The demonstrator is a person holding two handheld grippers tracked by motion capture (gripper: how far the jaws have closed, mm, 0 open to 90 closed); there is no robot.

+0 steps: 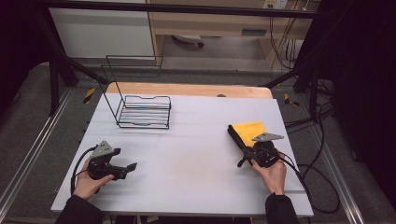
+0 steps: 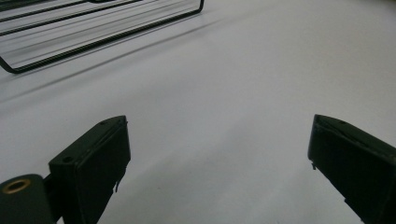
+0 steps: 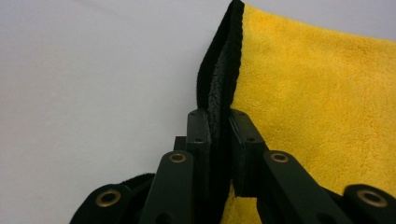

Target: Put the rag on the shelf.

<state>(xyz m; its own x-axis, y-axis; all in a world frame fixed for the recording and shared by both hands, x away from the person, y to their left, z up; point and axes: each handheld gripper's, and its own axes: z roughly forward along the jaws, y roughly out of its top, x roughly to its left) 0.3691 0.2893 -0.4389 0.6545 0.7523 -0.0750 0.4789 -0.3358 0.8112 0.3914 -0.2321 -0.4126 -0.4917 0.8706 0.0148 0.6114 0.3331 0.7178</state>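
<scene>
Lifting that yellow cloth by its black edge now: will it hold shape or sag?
Probably sags: the yellow cloth looks soft and plush, and its black edge already folds up where the right gripper pinches it. Likely light. The fuzzy pile should resist slipping from the jaws.

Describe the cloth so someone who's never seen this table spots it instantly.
Start at the pale grey table and look to its right side, opposite the black wire rack at the far left. There the right claw is shut on the cloth. It is the only soft, coloured item: bright yellow fleece with a black edge.
</scene>
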